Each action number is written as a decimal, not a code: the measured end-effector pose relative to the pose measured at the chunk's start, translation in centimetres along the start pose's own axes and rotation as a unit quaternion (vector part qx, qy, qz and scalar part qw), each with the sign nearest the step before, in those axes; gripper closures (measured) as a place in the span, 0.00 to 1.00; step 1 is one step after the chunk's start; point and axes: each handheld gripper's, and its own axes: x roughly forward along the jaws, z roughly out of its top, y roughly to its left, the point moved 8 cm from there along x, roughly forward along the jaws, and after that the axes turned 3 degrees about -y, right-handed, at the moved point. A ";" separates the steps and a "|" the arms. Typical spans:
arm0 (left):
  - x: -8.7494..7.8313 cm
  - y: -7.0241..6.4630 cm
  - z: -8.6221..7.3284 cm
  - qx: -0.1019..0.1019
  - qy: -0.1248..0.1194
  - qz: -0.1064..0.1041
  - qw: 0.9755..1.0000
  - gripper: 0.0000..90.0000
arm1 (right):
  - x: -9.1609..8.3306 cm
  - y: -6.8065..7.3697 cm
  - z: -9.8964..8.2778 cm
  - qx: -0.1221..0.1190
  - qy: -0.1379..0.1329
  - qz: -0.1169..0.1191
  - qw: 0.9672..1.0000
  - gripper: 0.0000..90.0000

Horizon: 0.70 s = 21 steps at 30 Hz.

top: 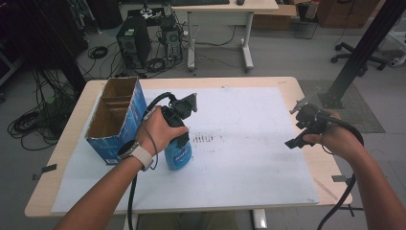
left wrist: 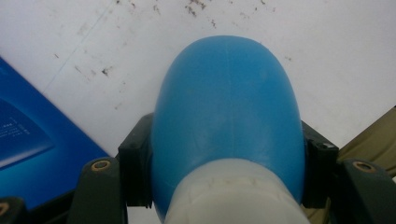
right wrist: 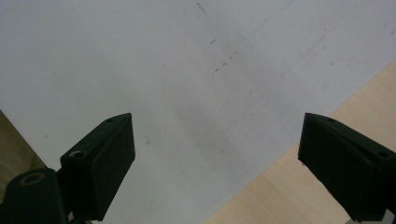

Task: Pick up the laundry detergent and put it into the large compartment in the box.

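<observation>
A blue bottle [top: 178, 154] is held upright on the white sheet [top: 249, 158] that covers most of the desk [top: 287, 82], toward the sheet's left half and near its front. The left gripper [top: 180, 139] is clamped on it from above, with the left hand [top: 158, 130] wrapped round the gripper body.

In the left gripper view the clamp is shown close up: the bottle's blue body [left wrist: 226, 116] is pressed on both sides by the black fingers [left wrist: 135, 168], and a whitish collar [left wrist: 233, 196] is seen at the near end of the bottle. A blue surface of the cardboard box [left wrist: 28, 149] lies just beside it at the left of that view. From the high view the box [top: 117, 120] is seen to be open-topped with inner dividers, standing near the desk's left edge, just to the left of the bottle; whether the two touch cannot be told.

The right gripper [top: 306, 127] is held in the right hand [top: 335, 139] above the sheet's right border, well apart from the bottle. Its fingers [right wrist: 107, 163] are shown spread wide in the right gripper view, with nothing between them; bare sheet and a strip of bare wood at the desk's edge [right wrist: 299, 186] lie beneath.

Open sheet, marked by a few dark smudges [top: 208, 139], stretches between the two grippers and toward the far edge of the desk.
</observation>
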 end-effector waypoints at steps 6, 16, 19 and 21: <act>-0.9 0.0 -0.1 -0.001 -0.004 0.004 1.000 0.41 | -0.1 0.1 0.0 -0.002 0.000 0.000 1.000 0.12; -2.7 -0.2 -0.1 -0.003 -0.007 0.003 1.000 0.41 | -0.1 0.2 0.1 -0.003 -0.001 0.001 1.000 0.12; -3.2 -0.3 -0.1 -0.004 -0.009 0.007 1.000 0.41 | -0.1 0.2 0.1 -0.004 -0.001 0.000 1.000 0.12; -3.5 -0.2 -0.2 -0.005 -0.008 0.007 1.000 0.41 | -0.1 0.3 0.2 -0.004 -0.002 0.000 1.000 0.12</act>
